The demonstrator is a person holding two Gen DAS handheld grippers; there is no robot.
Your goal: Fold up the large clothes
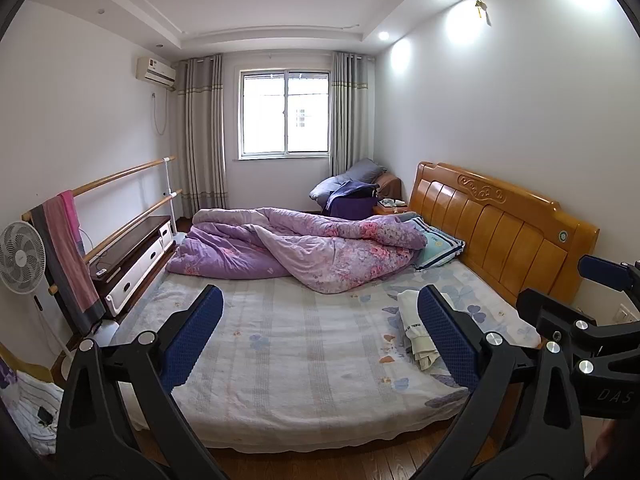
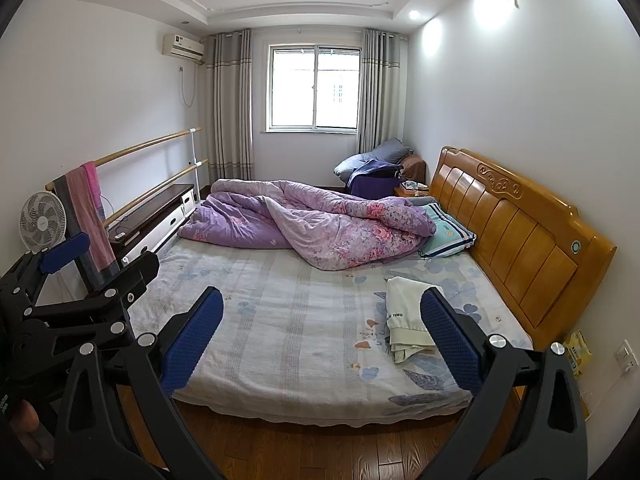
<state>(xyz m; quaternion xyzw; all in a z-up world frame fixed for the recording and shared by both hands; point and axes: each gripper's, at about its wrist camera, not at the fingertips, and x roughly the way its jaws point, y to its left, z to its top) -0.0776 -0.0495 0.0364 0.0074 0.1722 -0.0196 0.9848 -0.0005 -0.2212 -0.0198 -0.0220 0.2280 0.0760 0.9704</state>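
A folded cream garment (image 1: 414, 330) with dark lettering lies on the right side of the bed (image 1: 288, 352), near the wooden headboard; it also shows in the right wrist view (image 2: 406, 322). My left gripper (image 1: 320, 340) is open and empty, held in the air off the bed's near edge. My right gripper (image 2: 322, 340) is open and empty at about the same height, beside the left one. The left gripper's right finger (image 1: 448, 340) partly hides the garment. Each gripper shows at the edge of the other's view.
A crumpled purple floral quilt (image 2: 320, 228) and a striped pillow (image 2: 448, 232) lie across the far half of the bed (image 2: 280, 320). The headboard (image 2: 520, 240) is on the right. A fan (image 2: 42, 222), towel rail and low cabinet (image 2: 160, 216) stand left. Wood floor lies below.
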